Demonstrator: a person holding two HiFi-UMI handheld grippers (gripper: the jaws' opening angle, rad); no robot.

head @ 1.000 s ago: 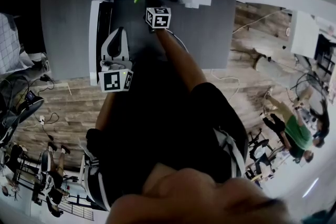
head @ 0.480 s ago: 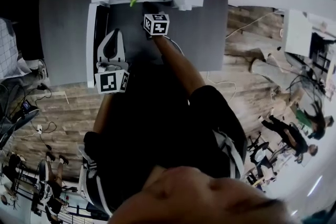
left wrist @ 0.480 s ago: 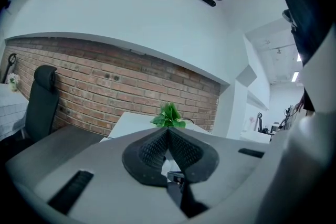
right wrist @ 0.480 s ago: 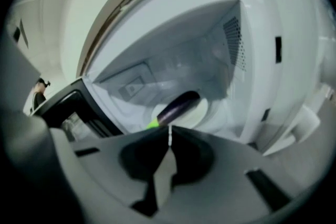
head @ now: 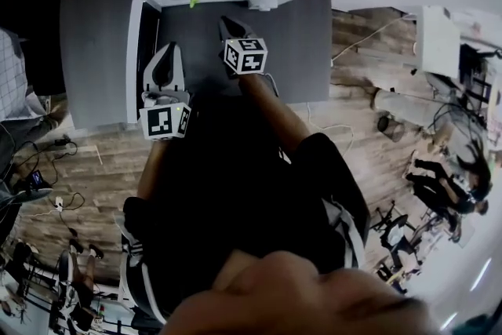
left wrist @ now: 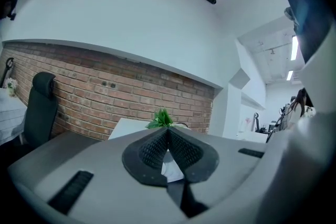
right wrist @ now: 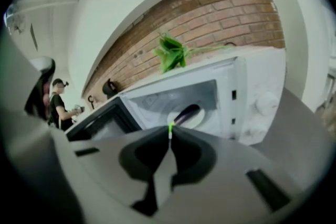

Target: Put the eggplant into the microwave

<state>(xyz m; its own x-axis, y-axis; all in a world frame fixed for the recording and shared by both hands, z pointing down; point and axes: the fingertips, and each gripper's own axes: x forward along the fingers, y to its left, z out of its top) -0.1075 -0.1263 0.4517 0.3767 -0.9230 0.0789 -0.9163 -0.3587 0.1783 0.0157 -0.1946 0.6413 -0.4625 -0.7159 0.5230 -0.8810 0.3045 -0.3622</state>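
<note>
Lying inside the open white boxy microwave (right wrist: pixel 252 97), the glossy dark purple eggplant (right wrist: pixel 187 112) looks delivered, so the right gripper (right wrist: pixel 170 132) and left gripper (left wrist: pixel 168 129) hang empty, jaws pressed together.

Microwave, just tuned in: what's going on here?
A person works at the microwave with a gripper in each hand. Its door stands open, and the eggplant already lies inside on a white plate. The right gripper is in front of the opening, jaws shut, clear of the eggplant. The left gripper is near the door, jaws together, holding nothing.
</note>
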